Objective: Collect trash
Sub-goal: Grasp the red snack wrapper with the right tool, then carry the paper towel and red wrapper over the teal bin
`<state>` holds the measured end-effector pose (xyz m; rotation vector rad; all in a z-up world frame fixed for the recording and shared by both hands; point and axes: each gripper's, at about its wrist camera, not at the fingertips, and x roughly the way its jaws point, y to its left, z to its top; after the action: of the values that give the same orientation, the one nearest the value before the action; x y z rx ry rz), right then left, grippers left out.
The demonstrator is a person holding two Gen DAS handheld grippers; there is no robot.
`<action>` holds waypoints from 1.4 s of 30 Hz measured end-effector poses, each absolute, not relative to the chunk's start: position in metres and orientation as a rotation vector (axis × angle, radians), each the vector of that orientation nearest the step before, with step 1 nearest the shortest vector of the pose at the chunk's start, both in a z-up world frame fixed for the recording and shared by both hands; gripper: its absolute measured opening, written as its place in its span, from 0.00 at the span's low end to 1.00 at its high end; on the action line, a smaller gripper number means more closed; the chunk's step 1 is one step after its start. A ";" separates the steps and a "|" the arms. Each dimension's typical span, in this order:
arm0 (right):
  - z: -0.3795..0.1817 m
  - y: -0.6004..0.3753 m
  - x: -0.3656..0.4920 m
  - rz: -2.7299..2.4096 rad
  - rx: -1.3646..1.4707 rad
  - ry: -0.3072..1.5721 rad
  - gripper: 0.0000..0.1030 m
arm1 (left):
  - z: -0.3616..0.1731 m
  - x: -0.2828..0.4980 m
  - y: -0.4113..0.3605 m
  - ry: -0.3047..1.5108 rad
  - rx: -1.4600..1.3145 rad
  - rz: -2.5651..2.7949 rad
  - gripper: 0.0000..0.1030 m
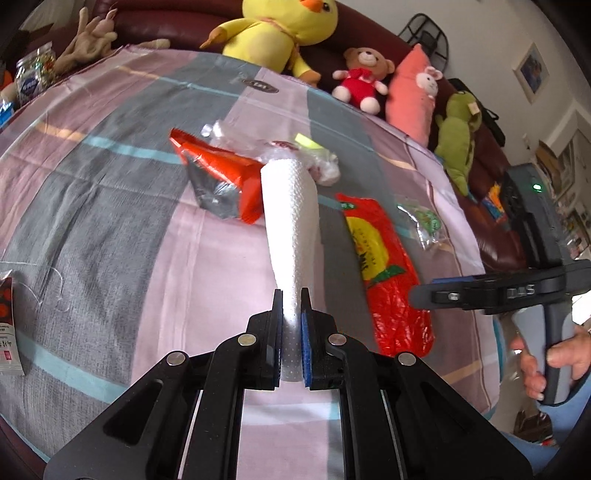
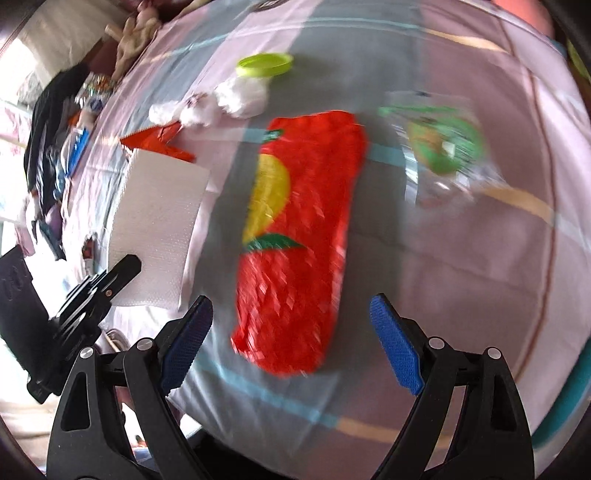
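One white paper towel (image 1: pixel 290 225) sits clamped in your left claw (image 1: pixel 291 299), its long axis pointing away over the striped surface (image 1: pixel 110 229). Your right claw (image 2: pixel 291 339) gapes empty above the red mesh bag (image 2: pixel 299 236), which lies lengthwise.

A yellow duck plush (image 1: pixel 284 26), teddy bear (image 1: pixel 362 77), pink pillow (image 1: pixel 413 99) and green plush (image 1: pixel 458 136) line the sofa (image 1: pixel 491 162).

Mesh bag (image 2: pixel 295 236) lies right of paper towel (image 2: pixel 159 221).
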<state>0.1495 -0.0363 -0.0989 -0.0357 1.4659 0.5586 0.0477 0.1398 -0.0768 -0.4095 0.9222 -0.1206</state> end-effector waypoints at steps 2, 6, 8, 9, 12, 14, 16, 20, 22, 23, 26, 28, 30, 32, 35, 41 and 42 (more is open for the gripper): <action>-0.106 -0.026 0.153 0.552 -0.060 1.468 0.81 | -0.079 0.048 0.142 0.927 -0.412 -0.123 0.08; -0.118 -0.015 0.157 0.533 -0.109 1.459 0.80 | -0.082 0.050 0.143 0.933 -0.415 -0.133 0.08; -0.119 -0.014 0.155 0.540 -0.129 1.443 0.71 | -0.082 0.052 0.140 0.933 -0.412 -0.142 0.08; -0.118 -0.014 0.153 0.546 -0.139 1.437 0.56 | -0.082 0.053 0.138 0.932 -0.411 -0.147 0.08; -0.113 -0.015 0.149 0.582 -0.137 1.421 0.30 | -0.078 0.054 0.132 0.927 -0.404 -0.158 0.08; -0.106 -0.018 0.145 0.592 -0.125 1.412 0.28 | -0.074 0.054 0.126 0.920 -0.392 -0.166 0.08; -0.094 -0.023 0.141 0.602 -0.120 1.383 0.27 | -0.068 0.053 0.117 0.912 -0.369 -0.178 0.08; -0.068 -0.042 0.136 0.613 -0.083 1.328 0.26 | -0.056 0.051 0.099 0.896 -0.338 -0.201 0.08; -0.055 -0.053 0.133 0.608 -0.066 1.303 0.26 | -0.048 0.050 0.089 0.885 -0.321 -0.214 0.08; -0.050 -0.061 0.131 0.603 -0.058 1.290 0.26 | -0.045 0.049 0.084 0.881 -0.313 -0.219 0.08; -0.037 -0.087 0.129 0.579 -0.031 1.261 0.26 | -0.033 0.049 0.065 0.868 -0.280 -0.243 0.08; -0.032 -0.105 0.126 0.565 -0.008 1.250 0.26 | -0.026 0.050 0.052 0.861 -0.261 -0.262 0.08; -0.027 -0.128 0.123 0.546 0.016 1.240 0.26 | -0.019 0.052 0.035 0.855 -0.235 -0.286 0.08; -0.023 -0.156 0.119 0.519 0.045 1.230 0.26 | -0.014 0.054 0.017 0.854 -0.214 -0.314 0.08; -0.020 -0.193 0.112 0.478 0.084 1.217 0.26 | -0.008 0.060 -0.012 0.858 -0.179 -0.362 0.08; -0.016 -0.280 0.095 0.367 0.166 1.190 0.26 | -0.005 0.075 -0.088 0.884 -0.099 -0.489 0.08; -0.016 -0.298 0.090 0.343 0.181 1.189 0.26 | -0.005 0.079 -0.105 0.890 -0.085 -0.517 0.08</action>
<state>0.0896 -0.2979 -0.0165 0.1808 1.1888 0.3429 0.0786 -0.1049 -0.0052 -0.0845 0.8895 -0.5167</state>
